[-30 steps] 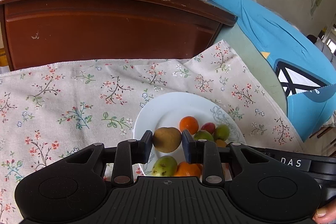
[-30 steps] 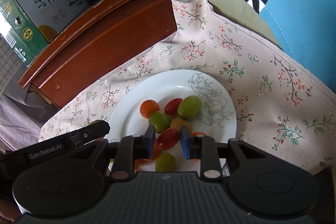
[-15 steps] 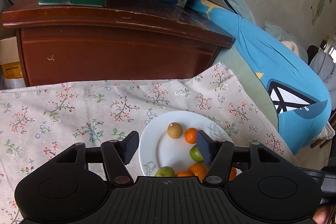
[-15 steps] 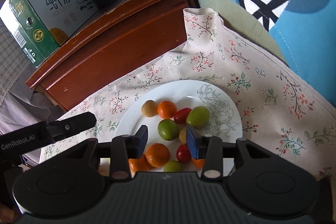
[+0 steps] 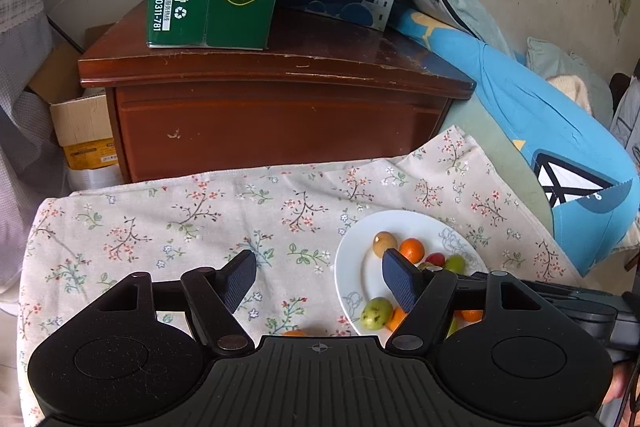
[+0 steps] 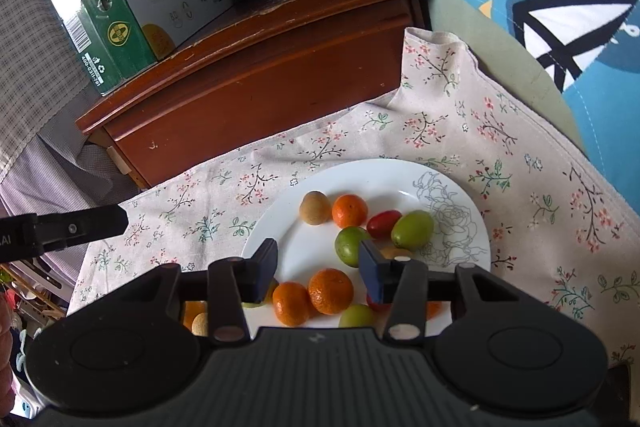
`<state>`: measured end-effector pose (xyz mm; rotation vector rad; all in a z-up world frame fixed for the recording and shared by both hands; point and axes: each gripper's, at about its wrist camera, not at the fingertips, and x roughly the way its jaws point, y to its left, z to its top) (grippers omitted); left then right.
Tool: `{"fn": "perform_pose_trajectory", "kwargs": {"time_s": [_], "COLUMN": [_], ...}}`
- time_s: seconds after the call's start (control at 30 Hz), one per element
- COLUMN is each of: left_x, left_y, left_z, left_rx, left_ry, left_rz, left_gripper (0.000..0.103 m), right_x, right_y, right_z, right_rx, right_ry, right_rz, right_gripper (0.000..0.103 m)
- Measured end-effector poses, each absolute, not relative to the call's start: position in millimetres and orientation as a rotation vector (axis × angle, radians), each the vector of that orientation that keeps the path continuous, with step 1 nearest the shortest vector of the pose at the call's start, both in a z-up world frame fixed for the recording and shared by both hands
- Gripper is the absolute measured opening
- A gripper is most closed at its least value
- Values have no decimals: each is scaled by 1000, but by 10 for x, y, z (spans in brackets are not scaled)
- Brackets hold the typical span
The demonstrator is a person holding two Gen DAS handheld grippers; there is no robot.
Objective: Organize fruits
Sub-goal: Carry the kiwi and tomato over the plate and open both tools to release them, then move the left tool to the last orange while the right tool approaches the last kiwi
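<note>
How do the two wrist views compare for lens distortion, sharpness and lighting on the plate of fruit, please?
Left wrist view: strong fisheye bend, the wooden cabinet edge bows and the corners go dark; the plate is sharp in soft daylight, partly hidden by the left gripper. Right wrist view: same curvature, scene tilted; the fruit is crisp, with faint shadows and little glare on the plate.

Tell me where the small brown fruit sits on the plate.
In the right wrist view the brown fruit lies on the white plate, toward its far left side, just left of an orange fruit.
</note>
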<state>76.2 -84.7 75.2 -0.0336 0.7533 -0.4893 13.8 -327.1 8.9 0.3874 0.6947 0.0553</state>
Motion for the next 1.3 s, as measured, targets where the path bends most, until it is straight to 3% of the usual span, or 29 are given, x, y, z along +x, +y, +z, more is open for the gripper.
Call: {"fn": "perform_pose_trajectory", "kwargs": {"time_s": [0.37, 0.5, 0.87, 1.03, 1.3], "left_x": [621, 632, 704, 693, 741], "left_y": [-570, -502, -302, -248, -178], "left_z": [751, 664, 525, 556, 454], "left_rx": [43, 54, 74, 58, 30], "left_ry": [733, 768, 803, 790, 833], "left_rz": [-393, -370, -287, -293, -308], "left_gripper": [88, 89, 94, 94, 94], "right_x": [95, 86, 46, 80, 176], "right_y": [-3047, -2919, -2469, -2266, -2180], "right_z": [77, 43, -95, -174, -333], "right_rx": [339, 318, 214, 122, 27], "right_ry": [692, 700, 738, 745, 760], "right_rz": [142, 195, 360, 389, 368], "right_gripper": [54, 58, 60, 59, 44]}}
